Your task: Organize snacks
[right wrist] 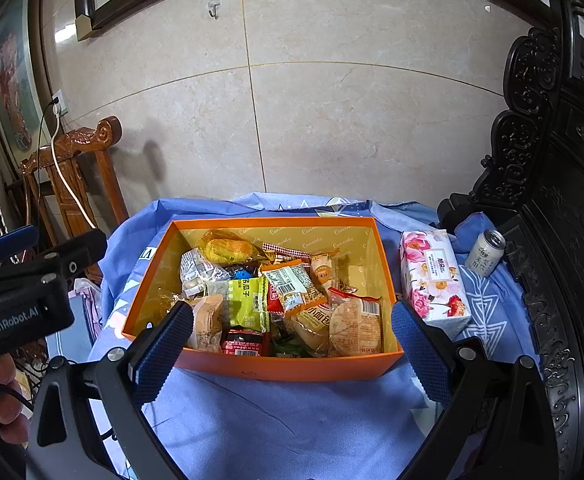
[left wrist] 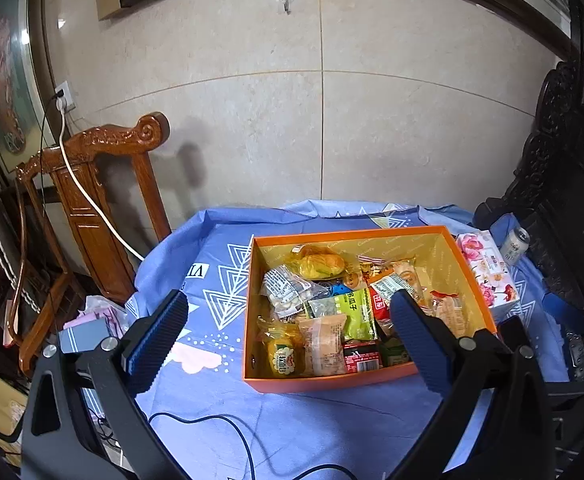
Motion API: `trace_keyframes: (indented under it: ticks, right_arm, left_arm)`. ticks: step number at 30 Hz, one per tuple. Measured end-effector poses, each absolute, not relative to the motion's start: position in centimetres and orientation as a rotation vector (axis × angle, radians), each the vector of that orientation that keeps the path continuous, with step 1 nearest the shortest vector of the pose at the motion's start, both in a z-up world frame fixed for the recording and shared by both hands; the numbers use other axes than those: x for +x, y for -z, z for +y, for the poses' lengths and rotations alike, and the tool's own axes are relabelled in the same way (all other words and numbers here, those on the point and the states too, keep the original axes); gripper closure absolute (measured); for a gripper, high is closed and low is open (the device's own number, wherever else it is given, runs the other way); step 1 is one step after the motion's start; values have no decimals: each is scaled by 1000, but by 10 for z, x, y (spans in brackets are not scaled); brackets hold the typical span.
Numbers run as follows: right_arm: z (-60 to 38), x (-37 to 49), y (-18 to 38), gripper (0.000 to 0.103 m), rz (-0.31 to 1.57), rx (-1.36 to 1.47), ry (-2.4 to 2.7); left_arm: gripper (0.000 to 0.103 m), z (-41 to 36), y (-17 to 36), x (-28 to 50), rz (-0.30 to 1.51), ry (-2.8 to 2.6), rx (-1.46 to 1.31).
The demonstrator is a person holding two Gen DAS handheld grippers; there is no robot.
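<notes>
An orange box sits on the blue cloth and holds several wrapped snacks. Among them are a green seed packet, a yellow pastry bag and a red packet. My left gripper hovers open above the near left of the box, nothing between its fingers. My right gripper hangs open over the box's near edge, also empty. The body of the left gripper shows at the left of the right wrist view, held by a hand.
A floral tissue pack and a small can stand right of the box. A carved wooden chair is at the left, dark carved furniture at the right, a tiled wall behind. A black cable crosses the near cloth.
</notes>
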State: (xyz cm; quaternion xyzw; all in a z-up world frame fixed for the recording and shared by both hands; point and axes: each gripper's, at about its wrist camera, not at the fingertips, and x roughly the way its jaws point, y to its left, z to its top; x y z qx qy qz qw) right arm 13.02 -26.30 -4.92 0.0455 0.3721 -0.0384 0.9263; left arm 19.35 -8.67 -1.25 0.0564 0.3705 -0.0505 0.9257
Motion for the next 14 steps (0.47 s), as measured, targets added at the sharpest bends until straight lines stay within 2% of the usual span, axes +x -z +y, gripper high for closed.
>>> trace_keyframes:
  ticks: [14]
  right_arm:
    - [-266, 129, 49, 3, 758, 96, 80]
  left_arm:
    - [4, -78, 9, 196, 776, 79, 56]
